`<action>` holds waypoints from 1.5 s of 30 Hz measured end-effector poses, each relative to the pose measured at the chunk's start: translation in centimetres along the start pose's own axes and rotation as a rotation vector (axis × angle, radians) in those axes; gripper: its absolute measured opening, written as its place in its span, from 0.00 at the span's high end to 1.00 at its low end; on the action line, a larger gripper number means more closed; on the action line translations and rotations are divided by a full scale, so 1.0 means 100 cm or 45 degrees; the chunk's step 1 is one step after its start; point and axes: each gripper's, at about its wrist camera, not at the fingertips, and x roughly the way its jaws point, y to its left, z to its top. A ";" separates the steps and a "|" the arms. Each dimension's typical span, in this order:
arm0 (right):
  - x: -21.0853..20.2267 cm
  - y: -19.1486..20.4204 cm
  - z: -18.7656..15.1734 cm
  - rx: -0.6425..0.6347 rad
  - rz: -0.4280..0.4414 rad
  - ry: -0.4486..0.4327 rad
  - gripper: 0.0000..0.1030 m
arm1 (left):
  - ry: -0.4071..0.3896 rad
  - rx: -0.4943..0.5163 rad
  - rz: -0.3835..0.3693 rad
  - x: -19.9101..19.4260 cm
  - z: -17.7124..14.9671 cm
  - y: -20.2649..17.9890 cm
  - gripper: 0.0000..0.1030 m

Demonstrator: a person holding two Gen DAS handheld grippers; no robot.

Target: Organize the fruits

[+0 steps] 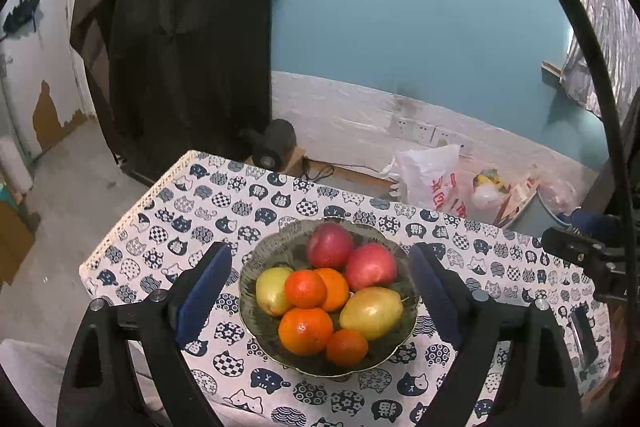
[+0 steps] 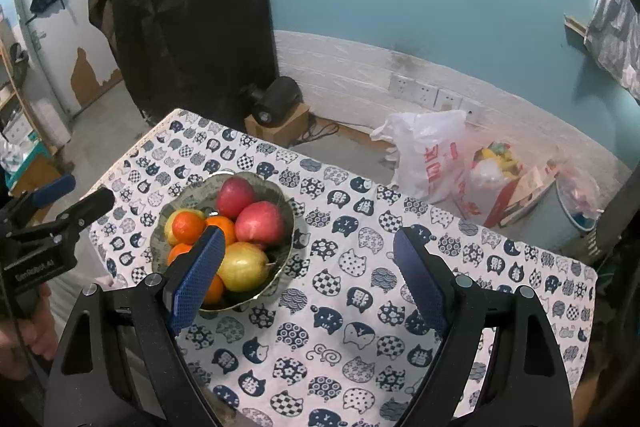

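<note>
One orange (image 2: pixel 179 251) half hidden behind right gripper (image 2: pixel 308 259) fingers (image 2: pixel 198 275)

Setting: a lived-in domestic room. Indicators: a table with a cat-print tablecloth (image 2: pixel 360 287) at frame centre; dark garments (image 1: pixel 188 27) hanging at upper left; wall sockets (image 2: pixel 424 91) on the white lower wall; plastic shopping bags (image 2: pixel 432 155) on the floor at right; peeling paint on a door (image 2: pixel 80 27) at far left.

The fruit bowl (image 2: pixel 286 227) blocks the tablecloth (image 2: pixel 400 227) at ten o'clock in the right wrist view; from twelve to four o'clock cloth lies bare.
</note>
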 end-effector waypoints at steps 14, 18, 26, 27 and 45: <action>-0.004 -0.001 0.003 -0.003 0.006 -0.005 0.17 | 0.022 0.013 0.077 0.002 0.001 -0.001 0.02; -0.004 -0.001 0.003 -0.005 0.006 -0.003 0.17 | 0.014 0.022 0.100 0.000 0.000 -0.001 0.02; -0.004 0.000 0.003 -0.003 0.004 -0.003 0.17 | 0.015 0.043 0.102 -0.001 -0.001 -0.006 0.01; -0.004 0.000 0.003 -0.004 0.004 -0.002 0.17 | 0.017 0.043 0.101 -0.001 -0.001 -0.006 0.01; -0.004 0.000 0.002 -0.007 0.002 0.000 0.17 | 0.034 0.029 0.088 0.000 -0.002 -0.006 0.01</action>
